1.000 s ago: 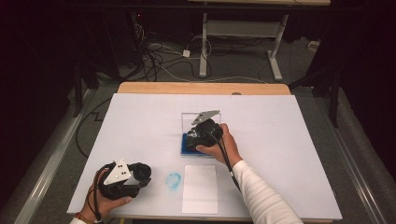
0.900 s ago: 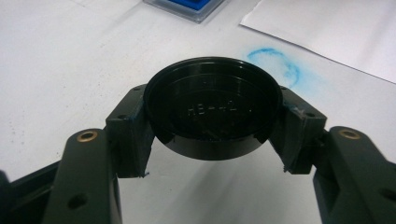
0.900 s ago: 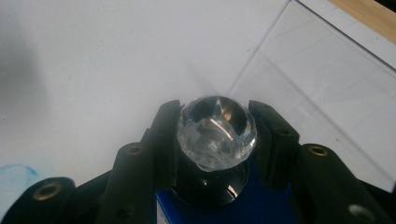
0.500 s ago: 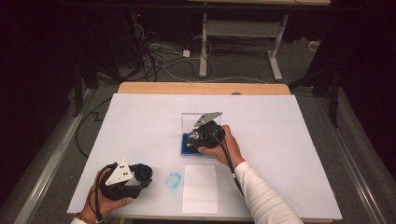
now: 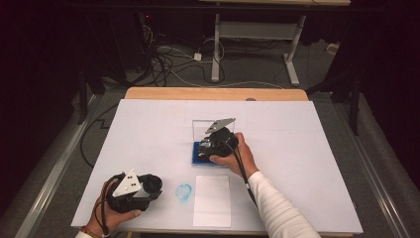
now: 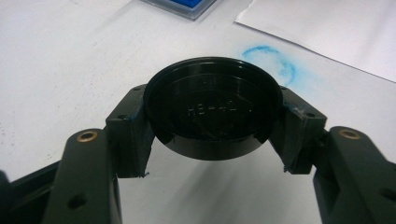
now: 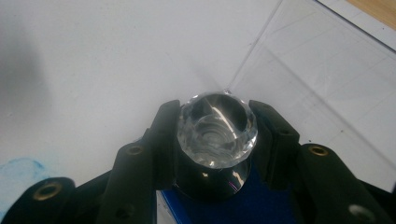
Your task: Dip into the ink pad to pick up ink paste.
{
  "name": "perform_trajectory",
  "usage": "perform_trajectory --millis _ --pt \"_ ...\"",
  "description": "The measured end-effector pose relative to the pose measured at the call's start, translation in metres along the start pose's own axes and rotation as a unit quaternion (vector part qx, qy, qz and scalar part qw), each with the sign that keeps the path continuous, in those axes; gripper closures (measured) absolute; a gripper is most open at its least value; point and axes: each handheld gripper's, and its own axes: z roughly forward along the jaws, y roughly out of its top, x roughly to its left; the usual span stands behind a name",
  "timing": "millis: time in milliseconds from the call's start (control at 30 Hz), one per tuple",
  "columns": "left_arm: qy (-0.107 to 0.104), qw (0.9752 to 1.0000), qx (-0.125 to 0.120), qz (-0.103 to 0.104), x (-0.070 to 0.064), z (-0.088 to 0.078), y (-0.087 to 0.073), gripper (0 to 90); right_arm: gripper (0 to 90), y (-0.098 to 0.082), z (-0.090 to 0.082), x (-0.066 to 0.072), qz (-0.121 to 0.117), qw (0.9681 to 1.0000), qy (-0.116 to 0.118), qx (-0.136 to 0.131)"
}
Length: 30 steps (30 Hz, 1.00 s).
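Over ink pad [image 5: 200, 154], stamp [image 7: 217, 128] upright

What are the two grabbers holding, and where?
The left gripper clamps a black round cap by its rim. The right gripper grips a clear-topped stamp by its sides.

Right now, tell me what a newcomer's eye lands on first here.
The right gripper at mid-table, pressing a clear-topped stamp onto the blue ink pad, whose clear lid stands open behind. Nearer the person, the left gripper clamps a round black cap, beside a blue ink smudge and a white paper sheet.
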Motion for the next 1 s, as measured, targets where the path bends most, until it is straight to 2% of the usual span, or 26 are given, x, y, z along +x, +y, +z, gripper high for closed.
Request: perform_trajectory --millis 1000 --pt "-0.001 1.0000 0.000 0.001 0.0000 -0.0004 0.0000 36.6 56.9 -0.0005 -0.0008 0.0014 -0.007 1.0000 -0.001 0.007"
